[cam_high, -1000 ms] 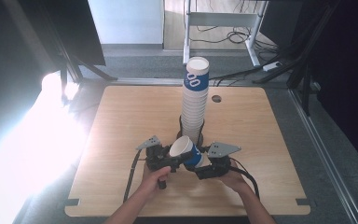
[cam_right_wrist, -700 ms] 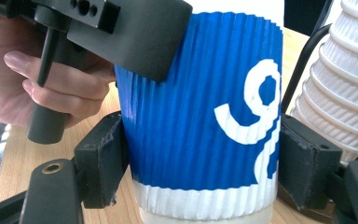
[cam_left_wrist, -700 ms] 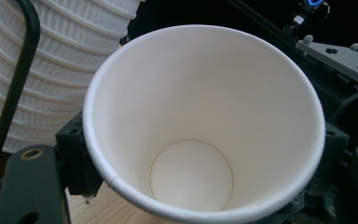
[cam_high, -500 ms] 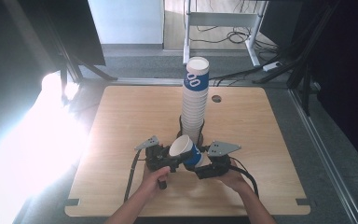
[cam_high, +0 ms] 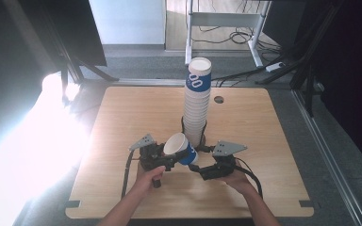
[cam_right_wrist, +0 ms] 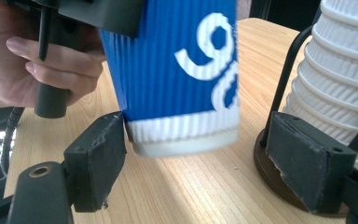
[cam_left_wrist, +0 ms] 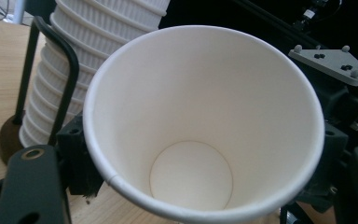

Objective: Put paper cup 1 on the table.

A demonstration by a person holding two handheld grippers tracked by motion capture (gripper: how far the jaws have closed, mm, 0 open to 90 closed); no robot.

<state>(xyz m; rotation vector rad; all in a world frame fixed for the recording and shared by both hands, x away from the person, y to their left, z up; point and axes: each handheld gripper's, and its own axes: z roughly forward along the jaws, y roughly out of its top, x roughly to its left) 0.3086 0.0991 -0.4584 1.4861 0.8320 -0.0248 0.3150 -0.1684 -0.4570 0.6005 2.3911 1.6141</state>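
Observation:
A blue ribbed paper cup (cam_high: 181, 147) with a white inside hangs tilted just above the wooden table (cam_high: 273, 141), in front of a tall stack of like cups (cam_high: 197, 103). My left gripper (cam_high: 169, 157) is shut on the cup near its rim, having closed on it a moment ago. In the left gripper view I look straight into the cup (cam_left_wrist: 191, 140). My right gripper (cam_right_wrist: 200, 163) stands open around the cup's base (cam_right_wrist: 182, 140). Its jaws have just been opening, and the right pad (cam_right_wrist: 307, 163) is well off the cup.
The stack (cam_right_wrist: 340, 70) sits in a black wire holder (cam_left_wrist: 70, 79) on a round dark base (cam_right_wrist: 270, 168), close behind both grippers. A cable hole (cam_high: 218, 100) lies right of the stack. A hand (cam_right_wrist: 51, 60) grips the left gripper's handle. Strong glare covers the floor at left.

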